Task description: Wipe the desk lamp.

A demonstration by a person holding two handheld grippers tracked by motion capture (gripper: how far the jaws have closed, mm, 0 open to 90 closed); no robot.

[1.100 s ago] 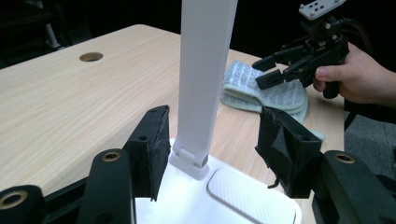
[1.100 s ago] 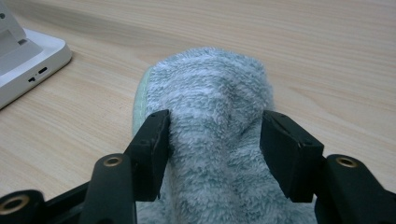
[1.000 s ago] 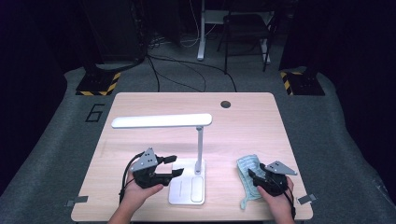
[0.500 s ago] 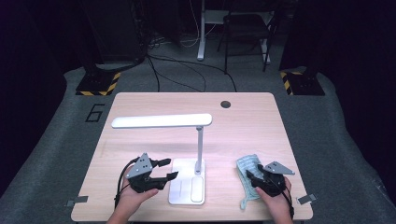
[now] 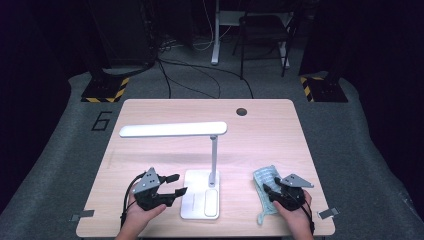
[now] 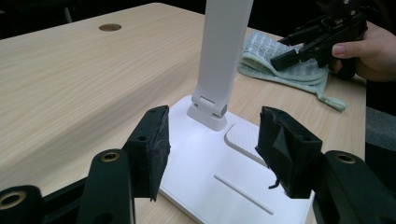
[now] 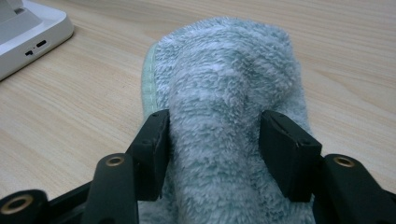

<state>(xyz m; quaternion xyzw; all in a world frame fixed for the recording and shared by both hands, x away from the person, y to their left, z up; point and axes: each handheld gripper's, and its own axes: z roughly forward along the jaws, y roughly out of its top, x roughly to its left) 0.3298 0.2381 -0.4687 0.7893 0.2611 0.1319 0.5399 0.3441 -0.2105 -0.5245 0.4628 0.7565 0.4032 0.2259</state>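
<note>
Cloth (image 5: 265,186) sits right of the lamp base (image 5: 199,202) — soft, light, bunches easily; grab the raised fold. Right gripper (image 7: 212,140) jaws have just been closing around that fold, barely squeezing. Left gripper (image 6: 212,149) jaws apart over the base.

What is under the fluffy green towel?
The wooden table shows all around the towel, so the towel lies flat on it. The right gripper has its jaws on either side of a raised fold. Whatever sits beneath that fold is covered.
</note>
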